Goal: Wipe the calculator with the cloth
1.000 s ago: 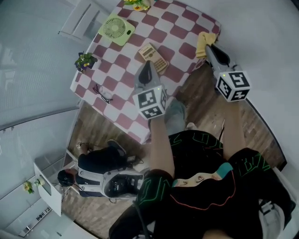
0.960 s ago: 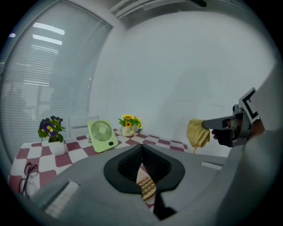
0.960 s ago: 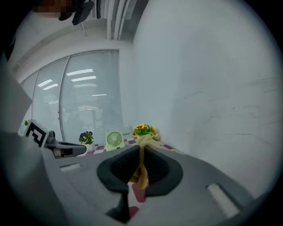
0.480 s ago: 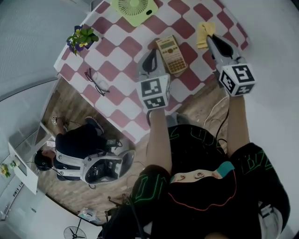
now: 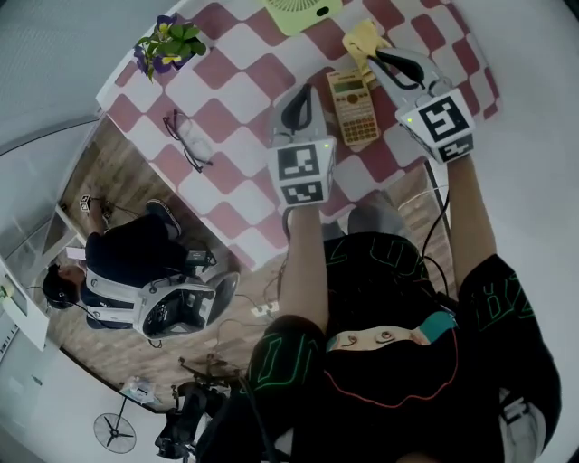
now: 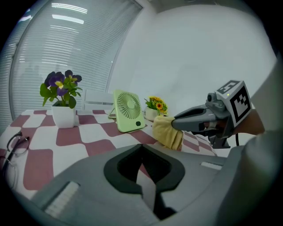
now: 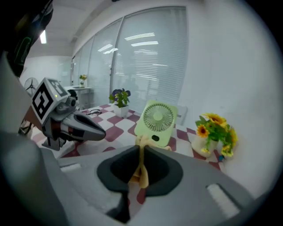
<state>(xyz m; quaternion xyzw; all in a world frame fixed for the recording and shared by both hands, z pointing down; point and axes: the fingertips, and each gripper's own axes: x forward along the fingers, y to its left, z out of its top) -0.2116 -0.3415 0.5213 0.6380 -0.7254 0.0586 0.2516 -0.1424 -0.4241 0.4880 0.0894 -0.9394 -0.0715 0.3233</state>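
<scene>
A tan calculator (image 5: 355,107) lies on the red-and-white checked table (image 5: 235,90), between my two grippers. My right gripper (image 5: 380,59) is shut on a yellow cloth (image 5: 365,38), which hangs just beyond the calculator's far end. The cloth (image 7: 141,170) dangles between the right gripper's (image 7: 140,148) jaws. From the left gripper view, the cloth (image 6: 168,131) droops from the right gripper (image 6: 177,123), clear of the tabletop. My left gripper (image 5: 301,95) hovers left of the calculator, shut on nothing; its jaws (image 6: 141,148) hide the calculator.
A green desk fan (image 5: 303,11) stands at the table's far side, with a sunflower vase (image 7: 214,132) beside it. A purple flower pot (image 5: 167,45) and glasses (image 5: 185,140) sit to the left. A person (image 5: 136,271) sits on the floor below the table's left edge.
My right gripper has carried the yellow cloth leftward from the table's right edge to just beyond the calculator. The left gripper stays beside the calculator. The head view has shifted.
</scene>
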